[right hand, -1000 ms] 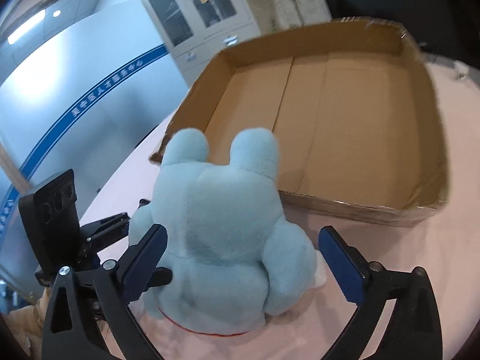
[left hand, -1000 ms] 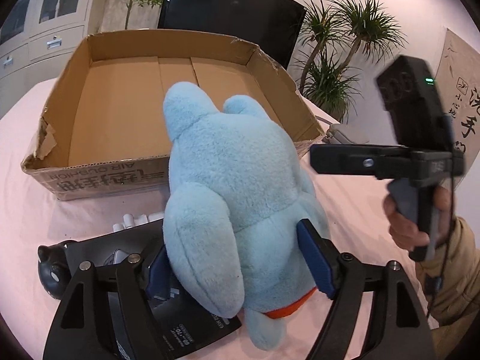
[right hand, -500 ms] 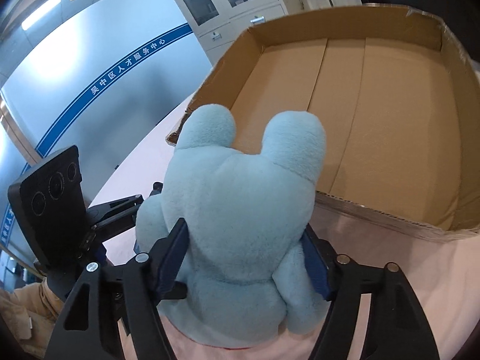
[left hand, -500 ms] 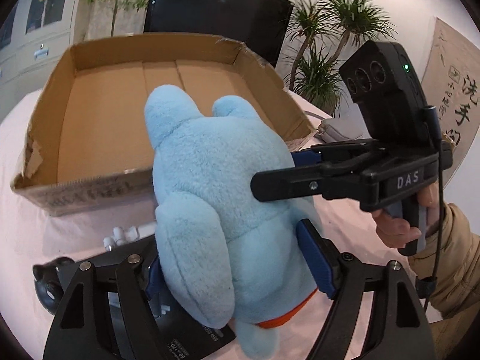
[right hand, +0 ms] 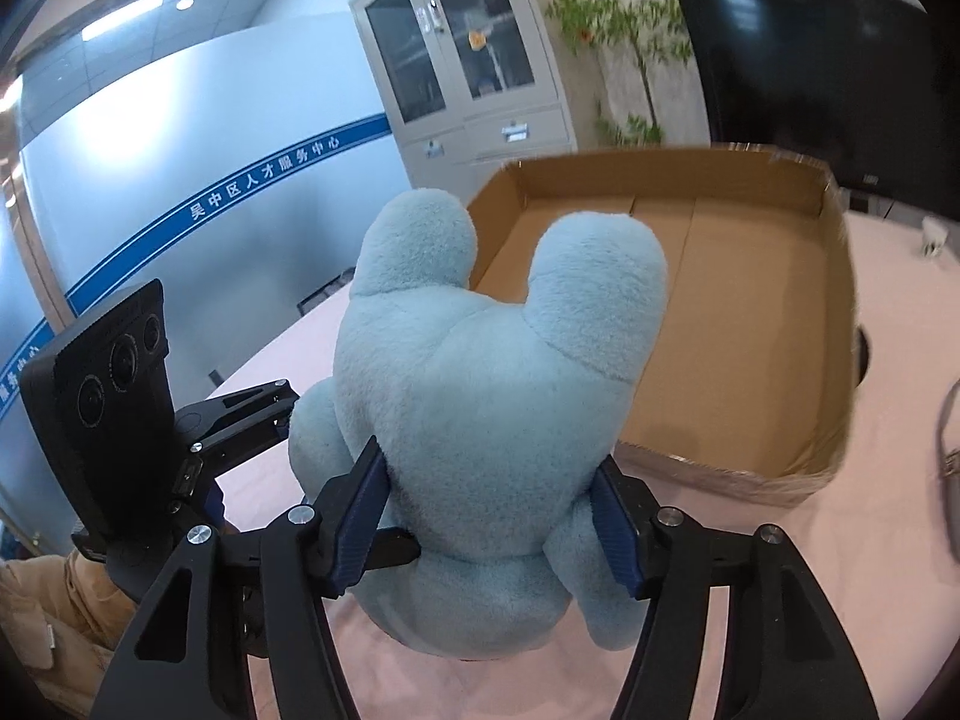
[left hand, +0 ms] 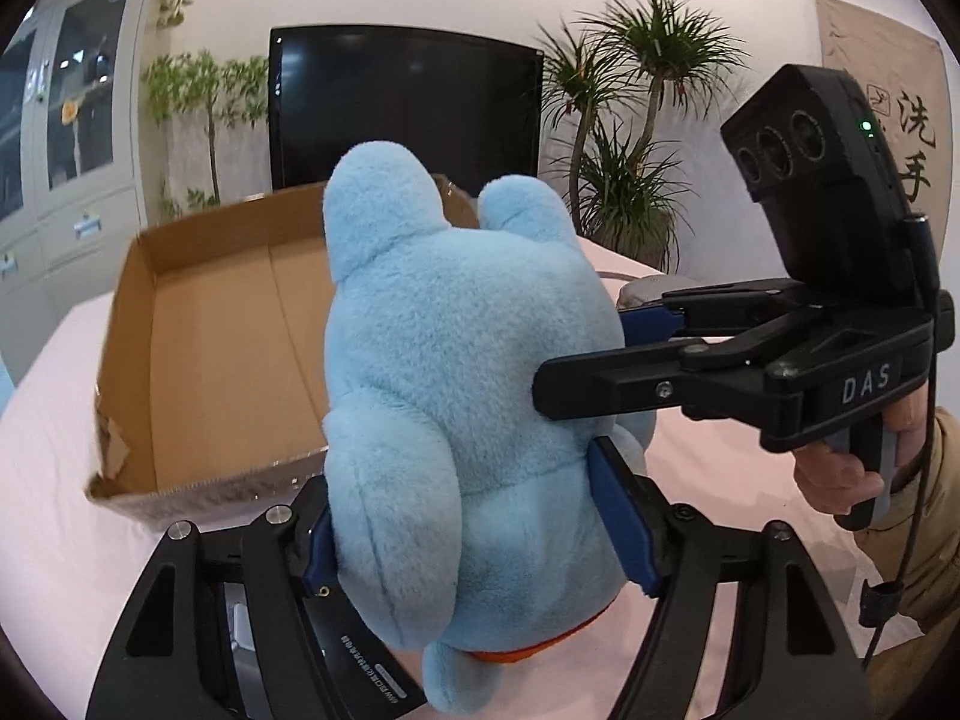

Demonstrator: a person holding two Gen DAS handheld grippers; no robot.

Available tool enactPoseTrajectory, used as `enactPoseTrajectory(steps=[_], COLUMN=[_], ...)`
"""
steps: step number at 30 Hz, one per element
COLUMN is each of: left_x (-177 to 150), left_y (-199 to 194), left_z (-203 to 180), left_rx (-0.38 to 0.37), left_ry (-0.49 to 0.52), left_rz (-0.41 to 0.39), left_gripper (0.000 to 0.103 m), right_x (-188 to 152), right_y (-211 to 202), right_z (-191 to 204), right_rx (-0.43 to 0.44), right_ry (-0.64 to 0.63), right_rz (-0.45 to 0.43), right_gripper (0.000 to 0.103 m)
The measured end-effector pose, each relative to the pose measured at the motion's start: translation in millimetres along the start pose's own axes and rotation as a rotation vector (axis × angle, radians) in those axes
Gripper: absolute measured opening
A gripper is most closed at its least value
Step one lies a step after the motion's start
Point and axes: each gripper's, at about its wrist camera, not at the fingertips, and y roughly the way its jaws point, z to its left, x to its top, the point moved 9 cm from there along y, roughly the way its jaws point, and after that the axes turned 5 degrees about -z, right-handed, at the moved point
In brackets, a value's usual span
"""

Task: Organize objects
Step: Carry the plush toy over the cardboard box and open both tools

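A light blue plush toy (left hand: pixel 468 390) with two rounded ears hangs above the pink table, its back to both cameras. My left gripper (left hand: pixel 471 531) has its blue pads pressed into the toy's lower sides, and its jaws are still closing. My right gripper (right hand: pixel 487 522) squeezes the toy's waist from the other side, its jaws also closing on it. In the left wrist view, the right gripper's black fingers (left hand: pixel 600 387) reach in from the right. Behind the toy stands an empty, open cardboard box (left hand: pixel 210 348), also in the right wrist view (right hand: pixel 750 330).
A black packet (left hand: pixel 360 660) lies on the pink tablecloth (left hand: pixel 54 480) under my left gripper. A hand in a tan sleeve (left hand: pixel 840 474) holds the right gripper's handle. A dark screen (left hand: pixel 408 108), potted plants (left hand: pixel 636 138) and a grey cabinet (right hand: pixel 474 72) stand beyond the table.
My right gripper came in from the side and closed on the plush toy. Both grippers then lifted the toy off the table, and the box sits lower and farther in view.
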Motion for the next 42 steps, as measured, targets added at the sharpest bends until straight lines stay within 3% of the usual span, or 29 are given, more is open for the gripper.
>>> enactPoseTrajectory(steps=[7, 16, 19, 23, 29, 36, 40, 42], left_x=[31.0, 104.8, 117.2, 115.1, 92.6, 49.7, 39.7, 37.5], left_y=[-3.6, 43.9, 69.8, 106.6, 156.5, 209.0, 216.1, 217.3], left_z=[-9.6, -1.2, 8.0, 15.1, 33.1, 49.8, 56.0, 57.7], left_rx=[-0.009, -0.020, -0.050, -0.054, -0.084, -0.070, -0.101, -0.102], left_ry=[0.036, 0.072, 0.032, -0.008, -0.079, -0.170, -0.261, -0.270], left_rz=[-0.054, -0.095, -0.089, -0.052, 0.036, 0.195, 0.213, 0.221], left_gripper=[0.070, 0.070, 0.070, 0.070, 0.070, 0.071, 0.075, 0.081], right_x=[21.4, 92.3, 112.5, 121.9, 108.0, 82.5, 79.8, 79.4], right_y=[-31.3, -41.1, -31.7, -7.4, 28.0, 85.7, 99.7, 102.6], right_z=[6.1, -46.0, -69.3, -104.1, -150.7, -194.7, -209.3, -213.9], right_rx=[-0.041, -0.070, -0.094, -0.132, -0.154, -0.208, -0.215, -0.218], right_ry=[-0.036, -0.016, -0.014, 0.007, 0.058, 0.129, 0.171, 0.181], right_rz=[-0.092, -0.150, -0.142, -0.093, -0.011, 0.134, 0.139, 0.144], right_gripper=[0.062, 0.062, 0.062, 0.062, 0.062, 0.062, 0.063, 0.071])
